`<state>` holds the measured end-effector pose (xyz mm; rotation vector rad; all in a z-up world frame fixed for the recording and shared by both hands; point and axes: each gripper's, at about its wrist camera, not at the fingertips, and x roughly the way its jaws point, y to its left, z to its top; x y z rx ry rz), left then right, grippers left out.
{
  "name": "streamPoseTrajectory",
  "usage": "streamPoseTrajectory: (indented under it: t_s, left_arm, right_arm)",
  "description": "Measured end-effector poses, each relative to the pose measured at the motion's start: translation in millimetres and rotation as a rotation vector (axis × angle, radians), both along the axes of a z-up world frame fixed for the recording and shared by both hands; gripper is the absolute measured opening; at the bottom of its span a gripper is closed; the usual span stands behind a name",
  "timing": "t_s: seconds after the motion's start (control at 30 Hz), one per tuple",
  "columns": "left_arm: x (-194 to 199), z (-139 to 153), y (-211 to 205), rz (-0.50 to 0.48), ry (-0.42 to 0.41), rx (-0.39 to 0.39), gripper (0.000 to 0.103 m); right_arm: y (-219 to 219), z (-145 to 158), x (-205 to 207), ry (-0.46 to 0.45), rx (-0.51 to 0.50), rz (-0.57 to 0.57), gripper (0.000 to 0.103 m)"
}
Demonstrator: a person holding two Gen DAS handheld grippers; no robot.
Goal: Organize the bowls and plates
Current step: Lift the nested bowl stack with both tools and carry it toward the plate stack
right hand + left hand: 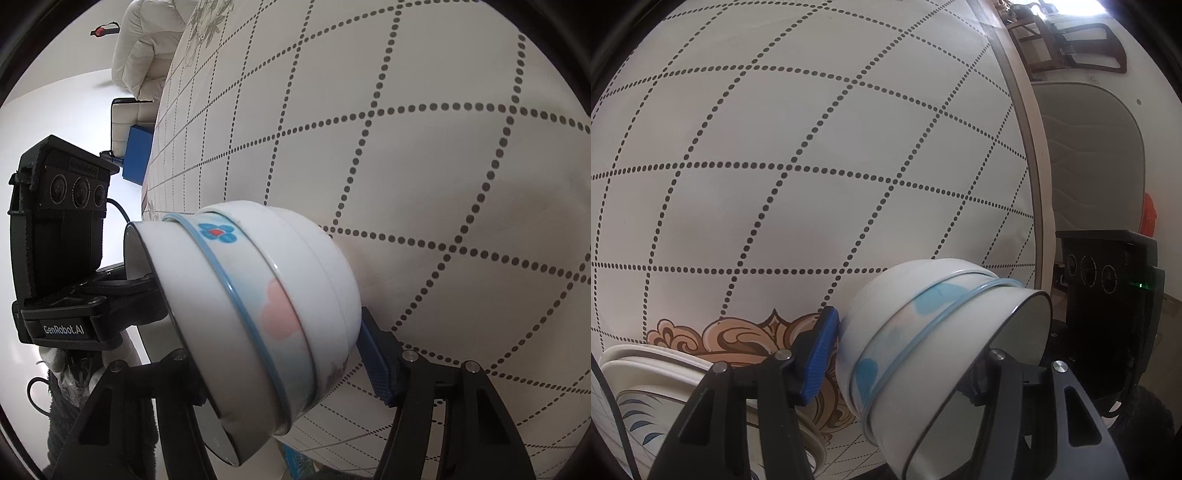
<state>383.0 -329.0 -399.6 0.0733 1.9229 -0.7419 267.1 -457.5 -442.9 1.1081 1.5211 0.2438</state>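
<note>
Left tongs [897,365] and right tongs [284,365], both clamping tilted bowl stack [266,302]

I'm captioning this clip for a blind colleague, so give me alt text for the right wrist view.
Both hand-held grippers hold one white bowl with a blue band, tipped on its side above a dotted-grid tablecloth: the right hand-held gripper near the camera, the left hand-held gripper at the rim.

The right gripper [280,373] clamps a nested stack of 3 white bowls [258,310], tipped sideways, mouths left. The left gripper [66,258] sits just left of the stack; the dotted tablecloth [424,166] spreads behind it.
</note>
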Motion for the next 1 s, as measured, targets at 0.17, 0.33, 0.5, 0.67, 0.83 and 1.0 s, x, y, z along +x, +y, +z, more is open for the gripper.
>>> streamPoseTrajectory:
  t_s: [0.17, 0.33, 0.5, 0.67, 0.83, 1.0]
  left_arm:
    - [-4.5, 3.1, -5.9, -0.007, -0.035, 0.023, 0.055]
    - [-8.5, 5.1, -11.7, -0.020, -0.066, 0.046, 0.055]
    - [-6.7, 11.6, -8.2, -0.013, -0.085, 0.051, 0.055]
    - [-5.2, 14.6, -4.3, 0.006, -0.097, 0.047, 0.055]
    - [-1.6, 24.5, 7.3, 0.014, -0.113, 0.041, 0.055]
    - [1.5, 39.0, 14.5, 0.010, -0.135, 0.036, 0.054]
  right_arm:
    - [-0.1, 0.5, 0.4, -0.006, -0.007, -0.004, 0.063]
    - [1.0, 3.2, 1.4, -0.002, -0.019, -0.001, 0.063]
    - [-1.8, 10.4, -0.9, -0.012, -0.028, 0.010, 0.063]
    - [-2.6, 15.9, 4.2, -0.029, -0.047, 0.022, 0.063]
    - [0.1, 20.2, 8.1, -0.039, -0.057, 0.037, 0.063]
    - [5.2, 29.9, 13.1, -0.045, -0.056, 0.043, 0.063]
